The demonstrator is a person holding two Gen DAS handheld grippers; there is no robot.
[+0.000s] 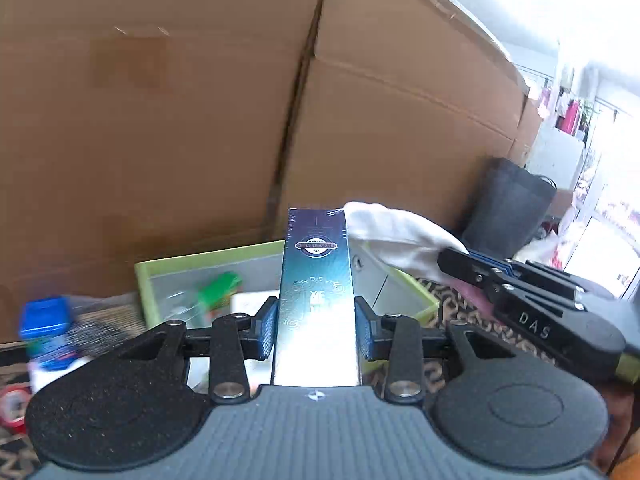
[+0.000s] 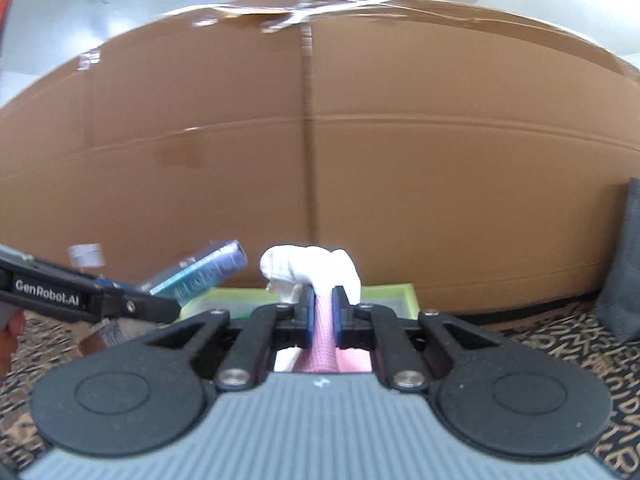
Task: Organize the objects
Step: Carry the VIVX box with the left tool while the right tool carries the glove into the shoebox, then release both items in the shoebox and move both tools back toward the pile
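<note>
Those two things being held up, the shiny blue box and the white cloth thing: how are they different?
The blue box is stiff, glossy and printed with patterns; the white and pink cloth is soft, plain and bunched up. The box is long and straight-edged, while the cloth droops over the fingers. The left gripper grips the box with its fingers apart; the right gripper pinches the cloth nearly shut. Both are held above the green tray.

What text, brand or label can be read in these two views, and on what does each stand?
"DAS": on the arm of the right gripper, left wrist view.
"GenRobot.AI": on the arm of the left gripper, right wrist view.
Blue-green box: emblem and print too small to read.
Blue-capped container: label blurred.
Patterned mat: letter-like marks, no readable word.
</note>
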